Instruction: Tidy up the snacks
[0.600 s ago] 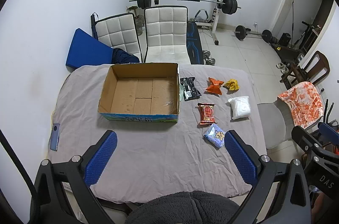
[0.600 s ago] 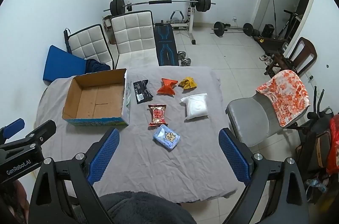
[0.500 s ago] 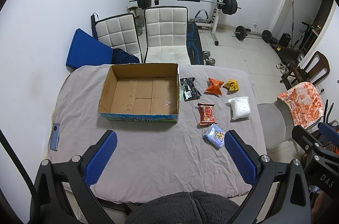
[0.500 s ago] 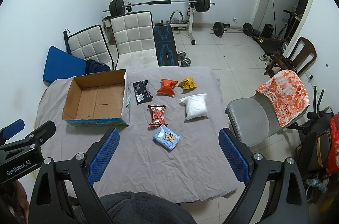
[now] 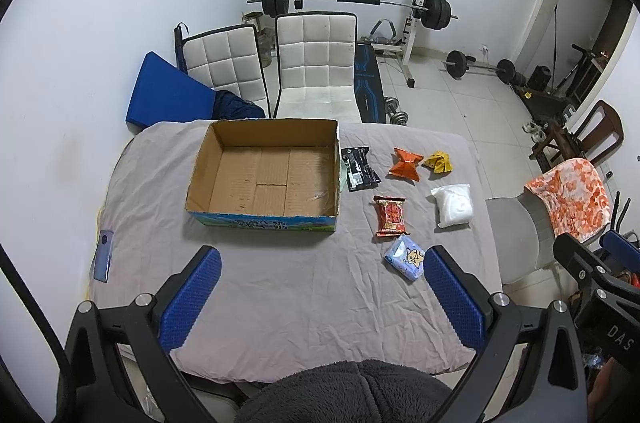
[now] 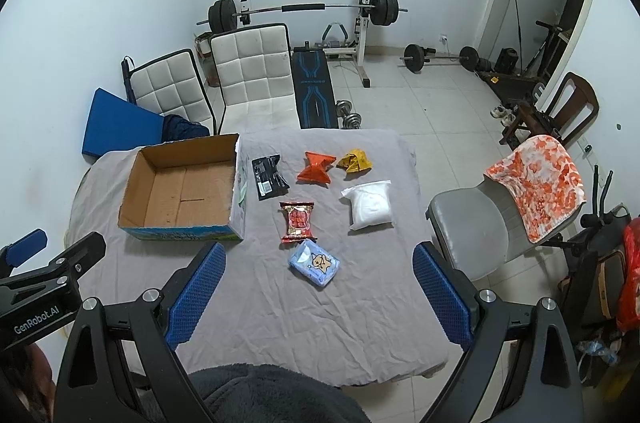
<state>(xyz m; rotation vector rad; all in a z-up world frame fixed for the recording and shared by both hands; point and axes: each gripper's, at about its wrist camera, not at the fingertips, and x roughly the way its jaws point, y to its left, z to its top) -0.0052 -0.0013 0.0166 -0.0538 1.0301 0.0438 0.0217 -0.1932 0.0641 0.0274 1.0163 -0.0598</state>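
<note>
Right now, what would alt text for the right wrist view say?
Six snack packets lie on a grey-clothed table beside an empty cardboard box, untouched. The open right gripper hangs above the near edge, holding nothing, with gym gear behind.

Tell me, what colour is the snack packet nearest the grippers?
Light blue packet with a small cartoon figure, clearest in the right wrist view.

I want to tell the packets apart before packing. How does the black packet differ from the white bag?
The black packet is dark, flat and slim; the white bag is pale, puffy and wider. The black packet lies right beside the cardboard box; the white bag lies farther away, toward the grey chair. Both rest on the grey cloth, outside the box, untouched by either claw.
</note>
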